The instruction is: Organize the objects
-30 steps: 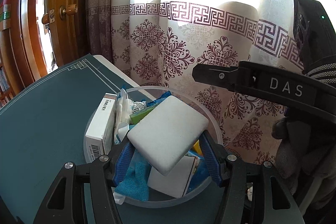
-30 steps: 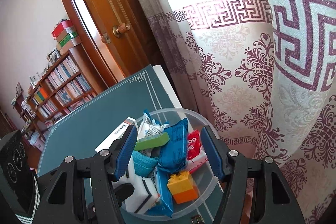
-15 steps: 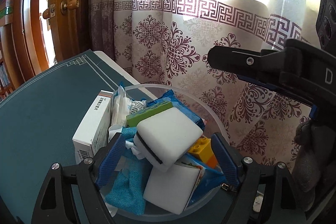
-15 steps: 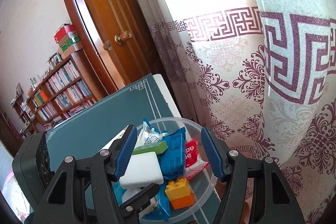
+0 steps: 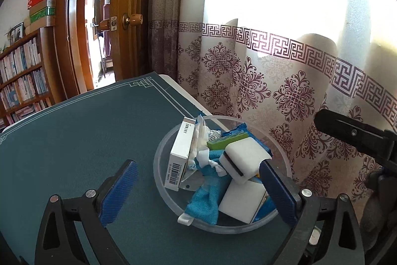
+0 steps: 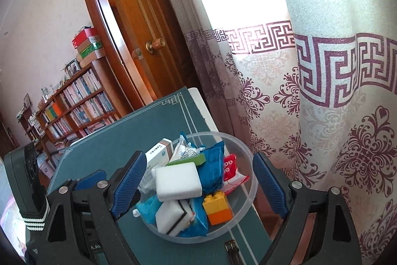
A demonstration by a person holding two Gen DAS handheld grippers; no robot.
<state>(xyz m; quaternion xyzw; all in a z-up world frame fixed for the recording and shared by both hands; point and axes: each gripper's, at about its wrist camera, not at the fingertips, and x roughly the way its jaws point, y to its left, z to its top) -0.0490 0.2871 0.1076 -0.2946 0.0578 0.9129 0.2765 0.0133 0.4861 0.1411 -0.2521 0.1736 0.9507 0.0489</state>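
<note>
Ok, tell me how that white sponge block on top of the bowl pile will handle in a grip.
The white sponge block looks foam-like, so probably light and squashy under the pads. It lies tilted on loose items in the clear bowl, so a push may slide it off.

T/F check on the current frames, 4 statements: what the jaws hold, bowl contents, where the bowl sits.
1. Both grippers, left gripper and right gripper, have open jaws holding nothing. True.
2. The white sponge lies on the pile in the clear bowl. True.
3. The bowl sits at the centre of the green mat. False: it is near the curtain-side edge.
4. The toy brick is all blue. False: yellow over orange.
</note>
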